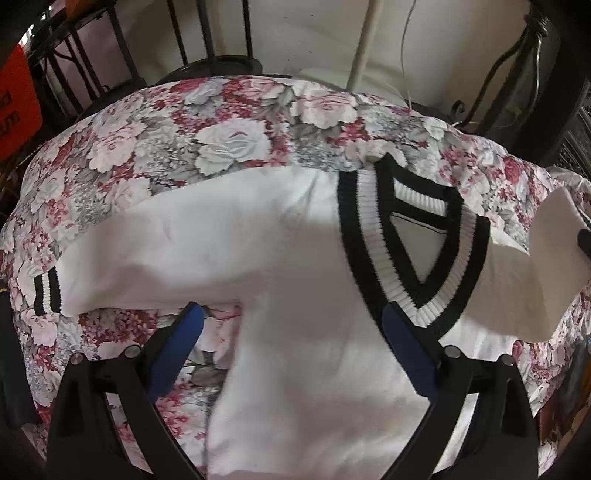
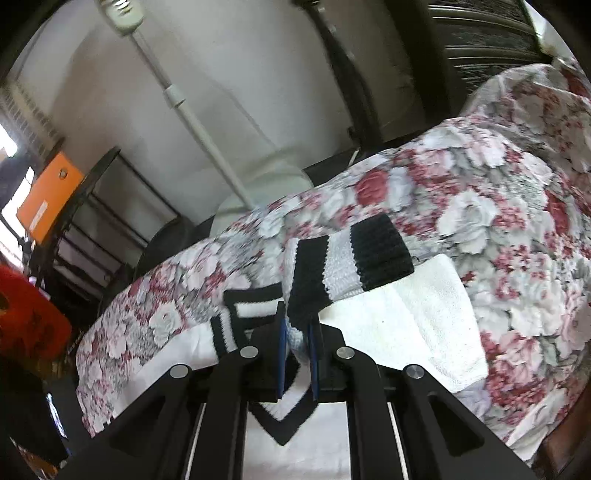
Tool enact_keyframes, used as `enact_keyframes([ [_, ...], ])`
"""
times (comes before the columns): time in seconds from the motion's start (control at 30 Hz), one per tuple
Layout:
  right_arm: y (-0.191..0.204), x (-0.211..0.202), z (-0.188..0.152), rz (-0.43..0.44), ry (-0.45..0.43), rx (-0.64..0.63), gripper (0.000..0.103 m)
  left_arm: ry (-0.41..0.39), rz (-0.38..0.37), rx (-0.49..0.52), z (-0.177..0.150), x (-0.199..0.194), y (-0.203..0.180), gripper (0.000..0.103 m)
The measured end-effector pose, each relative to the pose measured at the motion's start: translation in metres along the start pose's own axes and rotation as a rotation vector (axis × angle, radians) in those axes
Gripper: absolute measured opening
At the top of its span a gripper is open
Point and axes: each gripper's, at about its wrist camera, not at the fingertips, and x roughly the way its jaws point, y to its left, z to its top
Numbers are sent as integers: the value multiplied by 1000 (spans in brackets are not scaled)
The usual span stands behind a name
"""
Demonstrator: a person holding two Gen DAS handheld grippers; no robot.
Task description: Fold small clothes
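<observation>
Surface: floral cloth (image 1: 229, 122) over table, white wall (image 1: 314, 33) and dark racks behind | Item: white sweater (image 1: 295, 258), V-neck up, lying flat; long axis near-to-far, neck far | My left gripper (image 1: 291, 325): spread above chest | My right gripper (image 2: 297, 332): pinching striped cuff (image 2: 351, 258), sleeve lifted.

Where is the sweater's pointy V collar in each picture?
Left wrist view: the V collar sits right of centre, just above the open left gripper.
Right wrist view: the V collar is at bottom centre, its point poking out below the right gripper, which is shut on the striped cuff.
Shared landmark: the flowered cloth under the sweater.
</observation>
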Motion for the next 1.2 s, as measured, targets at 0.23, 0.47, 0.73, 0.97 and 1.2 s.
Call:
enact_keyframes([
  [0.23,46,22,-20,-3,51,-117,11,6,11,-51,-1,2,36,95],
  [0.47,78,44,-42,14,106,-182,11,18,24,-87,-4,6,65,95],
  [0.73,108,72,-64,22,148,-241,11,26,36,-116,-5,12,91,95],
  [0.97,121,111,-86,-14,200,-326,15,54,37,-156,-5,24,114,95],
  [1.2,140,118,-112,90,293,-461,51,62,17,-197,1,27,122,95],
])
